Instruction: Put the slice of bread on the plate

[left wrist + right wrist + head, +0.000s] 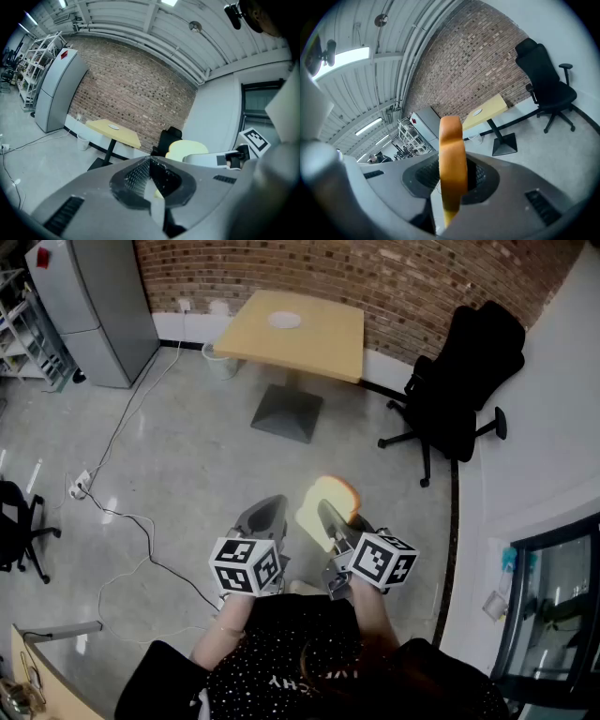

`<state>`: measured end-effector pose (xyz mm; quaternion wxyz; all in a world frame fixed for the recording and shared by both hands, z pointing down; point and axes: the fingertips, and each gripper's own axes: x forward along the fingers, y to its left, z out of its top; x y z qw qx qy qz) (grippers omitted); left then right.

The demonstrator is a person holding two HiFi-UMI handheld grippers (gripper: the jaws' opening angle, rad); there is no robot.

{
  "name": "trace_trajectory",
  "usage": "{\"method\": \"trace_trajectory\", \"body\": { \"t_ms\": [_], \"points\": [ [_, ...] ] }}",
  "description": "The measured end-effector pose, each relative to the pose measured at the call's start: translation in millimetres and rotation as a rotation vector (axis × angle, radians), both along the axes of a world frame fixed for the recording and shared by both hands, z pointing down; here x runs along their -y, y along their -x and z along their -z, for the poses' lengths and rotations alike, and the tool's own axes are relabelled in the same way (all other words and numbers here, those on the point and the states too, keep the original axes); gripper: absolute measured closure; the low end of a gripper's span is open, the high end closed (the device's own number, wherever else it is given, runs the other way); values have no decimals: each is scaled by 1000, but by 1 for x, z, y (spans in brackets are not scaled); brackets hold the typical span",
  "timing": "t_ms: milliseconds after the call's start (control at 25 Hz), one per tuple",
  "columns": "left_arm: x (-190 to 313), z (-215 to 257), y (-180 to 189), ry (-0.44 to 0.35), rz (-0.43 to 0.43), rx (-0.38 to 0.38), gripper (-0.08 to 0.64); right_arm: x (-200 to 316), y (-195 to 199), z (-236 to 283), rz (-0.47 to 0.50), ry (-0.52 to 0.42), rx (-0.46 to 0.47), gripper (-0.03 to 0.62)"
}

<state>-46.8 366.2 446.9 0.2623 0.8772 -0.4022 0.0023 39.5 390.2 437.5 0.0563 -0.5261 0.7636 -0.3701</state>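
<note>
A slice of bread (328, 507) with a tan crust stands on edge between the jaws of my right gripper (335, 524), which is shut on it; in the right gripper view the bread (452, 164) shows edge-on in the middle. My left gripper (265, 515) is just left of it, jaws together and nothing held. From the left gripper view the bread (187, 149) shows past its closed tips (150, 159). A small white plate (284, 321) lies on a yellow table (323, 348) far ahead across the floor, also visible as the plate (477, 112) in the right gripper view.
A black office chair (464, 381) stands right of the table by the brick wall. A grey cabinet (94, 306) and shelves are at the far left, a white bin (218, 360) beside the table. Cables (122, 512) trail over the floor at left.
</note>
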Motion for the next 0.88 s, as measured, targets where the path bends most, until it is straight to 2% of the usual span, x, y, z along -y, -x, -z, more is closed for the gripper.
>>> {"method": "trace_trajectory", "body": {
  "t_ms": [400,880],
  "points": [
    [23,-12,23,25,41,-10,549,18,8,-6,-10,17,-11,494],
    [135,-13,10,16,109,23,549,144,-8,-7,48,18,-17,494]
  ]
}}
